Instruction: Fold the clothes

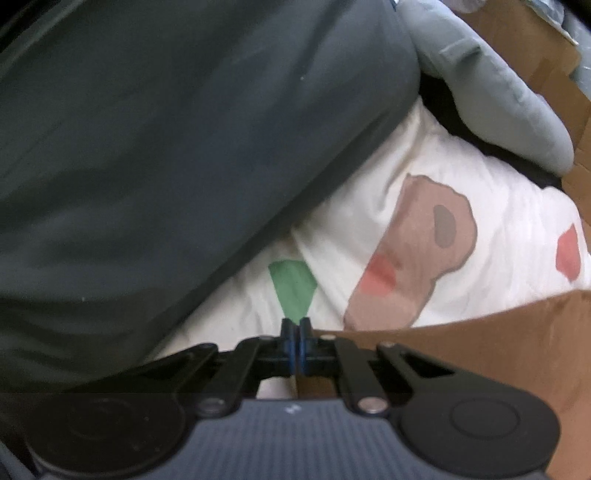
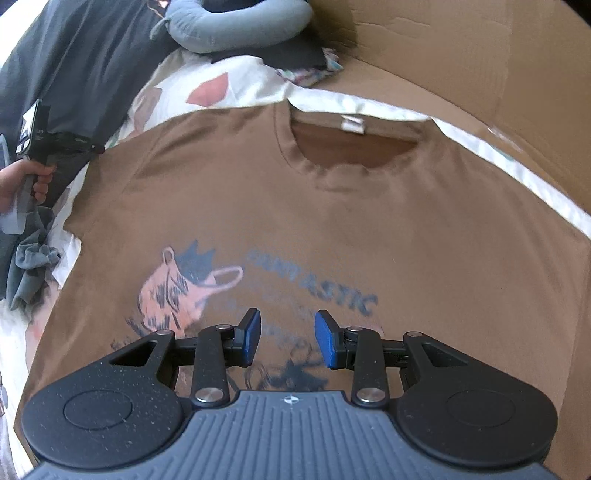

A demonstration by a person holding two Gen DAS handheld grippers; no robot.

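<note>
A brown T-shirt [image 2: 369, 206] with a blue and pink print lies flat, front up, collar away from me, on a white patterned sheet [image 2: 229, 74]. My right gripper [image 2: 287, 332] hovers over the print near the shirt's lower middle. It is open, and nothing sits between its blue pads [image 2: 252, 334]. A hand holds my left gripper [image 2: 98, 148] at the shirt's left shoulder edge. In the left wrist view, the left gripper [image 1: 295, 325] has its pads pressed together where the brown T-shirt [image 1: 461, 350] edge meets them, apparently pinching that edge.
A dark grey garment [image 1: 147, 147] covers the left of the bed. A grey neck pillow [image 2: 236, 22] lies at the far end, and cardboard [image 2: 443, 55] lines the right side. A crumpled grey cloth [image 2: 29, 266] sits at the shirt's left.
</note>
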